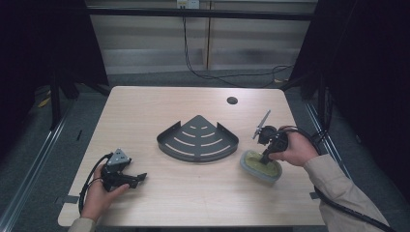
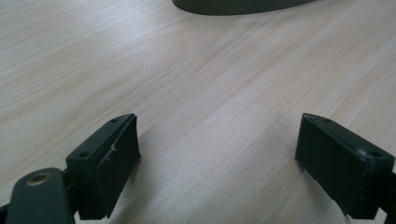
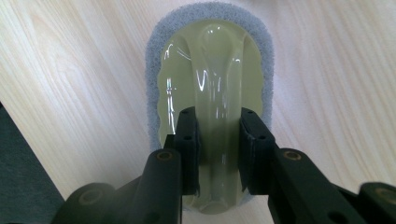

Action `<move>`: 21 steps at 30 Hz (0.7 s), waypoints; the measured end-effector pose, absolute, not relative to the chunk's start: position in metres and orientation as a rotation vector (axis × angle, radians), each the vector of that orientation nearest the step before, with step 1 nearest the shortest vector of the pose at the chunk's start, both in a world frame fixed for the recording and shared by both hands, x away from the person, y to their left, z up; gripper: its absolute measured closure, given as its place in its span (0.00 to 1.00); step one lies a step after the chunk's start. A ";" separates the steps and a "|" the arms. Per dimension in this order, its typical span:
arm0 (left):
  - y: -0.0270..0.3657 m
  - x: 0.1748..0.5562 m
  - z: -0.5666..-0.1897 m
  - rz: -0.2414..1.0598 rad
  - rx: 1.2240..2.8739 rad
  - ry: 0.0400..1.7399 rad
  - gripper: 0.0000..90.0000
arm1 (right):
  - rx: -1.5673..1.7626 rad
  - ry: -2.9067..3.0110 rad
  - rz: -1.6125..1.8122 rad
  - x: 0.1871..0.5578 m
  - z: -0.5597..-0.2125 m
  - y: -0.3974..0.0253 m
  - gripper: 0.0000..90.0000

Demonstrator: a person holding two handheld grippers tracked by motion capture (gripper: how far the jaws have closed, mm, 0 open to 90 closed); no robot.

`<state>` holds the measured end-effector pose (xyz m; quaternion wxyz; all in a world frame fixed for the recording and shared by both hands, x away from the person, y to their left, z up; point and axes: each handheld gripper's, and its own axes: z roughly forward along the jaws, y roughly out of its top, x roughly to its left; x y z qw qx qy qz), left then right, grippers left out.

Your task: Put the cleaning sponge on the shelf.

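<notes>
At the time of inspection a light wooden table (image 1: 145,111) carried a dark, fan-shaped slotted rack (image 1: 197,138) at its centre, with a raised rim along its curved near edge and its point directed away from the person. A small round hole (image 1: 232,100) was noted in the tabletop near the far edge. The left gripper (image 1: 139,177) rested low at the near left of the table, held in the person's left hand (image 1: 99,191), well apart from the rack; its jaws stood wide apart with bare wood between them and nothing held, as the left gripper view (image 2: 217,149) confirmed. In that view the rack's curved edge (image 2: 233,5) lay farther ahead at the top. The right gripper (image 1: 265,155), held in the right hand (image 1: 296,150), pointed down onto a scrubbing sponge (image 1: 261,166) lying flat on the table to the right of the rack, near the right edge. The sponge had a grey foam base and a glossy pale yellow-green plastic top with a raised central ridge. In the right gripper view (image 3: 218,154) the jaws were closed against either side of that ridge on the sponge (image 3: 210,65), gripping it at the nearer end. Cables trailed from both grippers toward the person.
</notes>
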<state>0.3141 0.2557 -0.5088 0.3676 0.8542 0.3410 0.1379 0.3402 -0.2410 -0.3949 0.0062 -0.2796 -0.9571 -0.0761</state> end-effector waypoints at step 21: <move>0.255 0.314 -0.509 0.352 2.185 0.879 0.14 | -1.033 -2.955 -0.287 0.355 -0.364 -0.239 0.80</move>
